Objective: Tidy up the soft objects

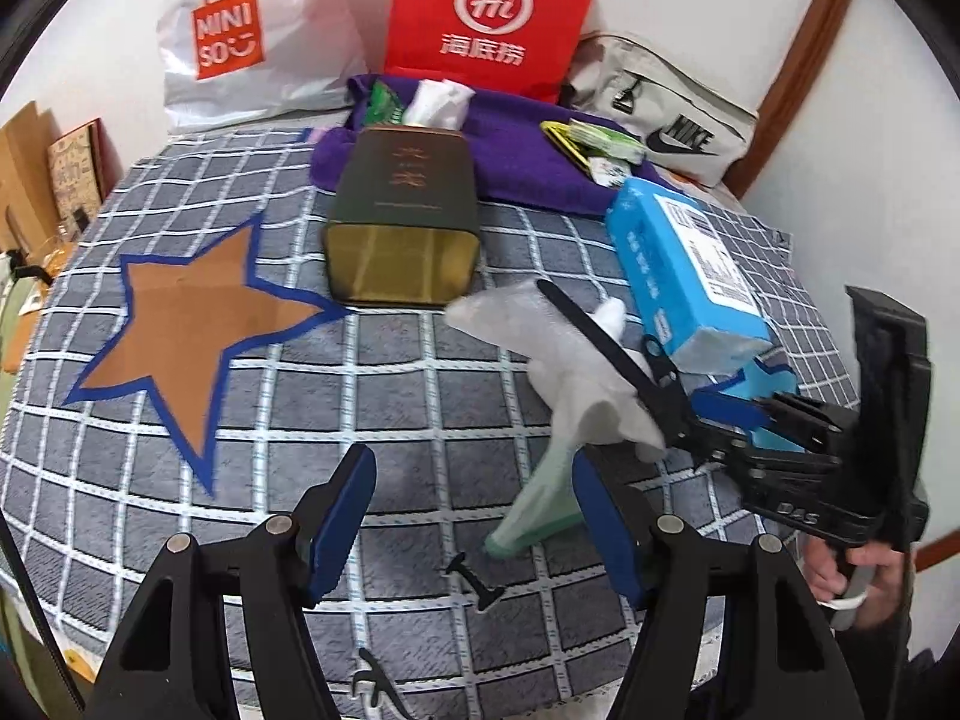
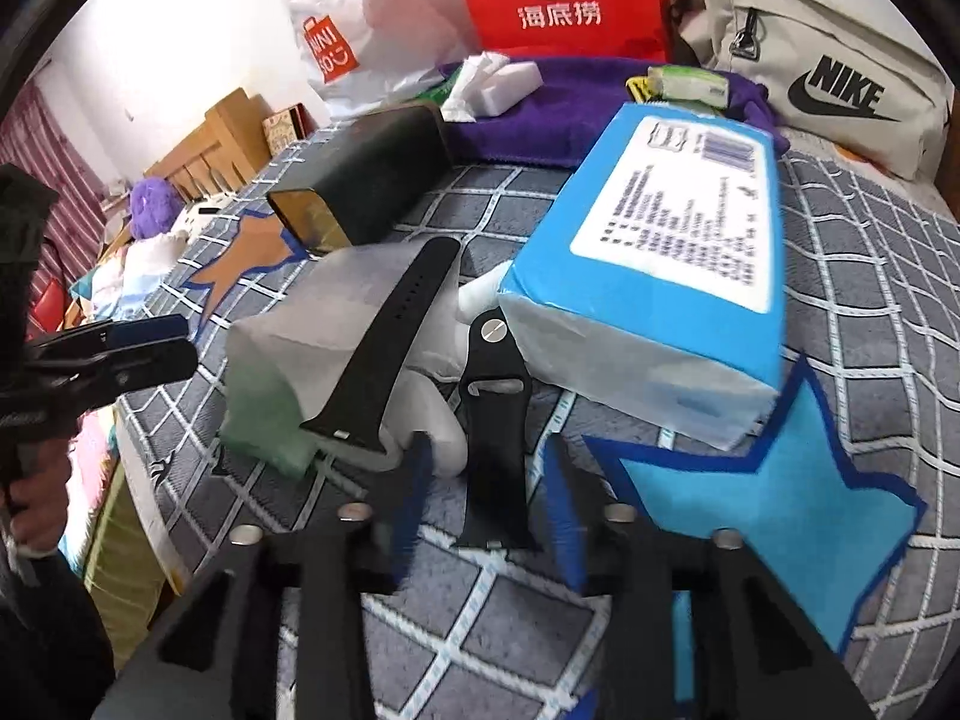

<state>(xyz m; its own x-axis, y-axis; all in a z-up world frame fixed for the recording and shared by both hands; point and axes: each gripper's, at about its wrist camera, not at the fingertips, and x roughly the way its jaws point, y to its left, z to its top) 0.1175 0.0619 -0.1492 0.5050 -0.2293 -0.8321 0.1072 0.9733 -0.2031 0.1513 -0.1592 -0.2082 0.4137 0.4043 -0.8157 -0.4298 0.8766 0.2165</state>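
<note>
Left wrist view: a grey checked bedcover [image 1: 420, 372] spread out, with a brown star patch [image 1: 186, 324] edged in blue on the left. Against the white wall, a white Miniso bag [image 1: 240, 42], a red paper bag [image 1: 492, 12] and a beige Nike pouch [image 1: 666, 114]. In front of them a purple towel [image 1: 510, 162], a dark tissue box [image 1: 408, 216] and a blue tissue pack [image 1: 684, 264]. Left gripper [image 1: 474, 522] open wide over bare cover, empty; the pale glove [image 1: 564, 396] just past its right finger, cuff end near that blue pad. Right gripper [image 1: 702, 414] reaching in from the right, held in a hand [image 1: 840, 564].

Right wrist view: same bedcover, a light blue star patch [image 2: 768, 504] on the right, wooden furniture [image 2: 210, 144] far left. Right gripper [image 2: 492, 504] partly open, the short watch strap [image 2: 495, 438] lying between its fingers, apparently unpinched. The long watch strap [image 2: 396, 330] draped across the glove [image 2: 288, 360], just ahead and left. Tissue pack [image 2: 672, 240] close behind, right.
</note>
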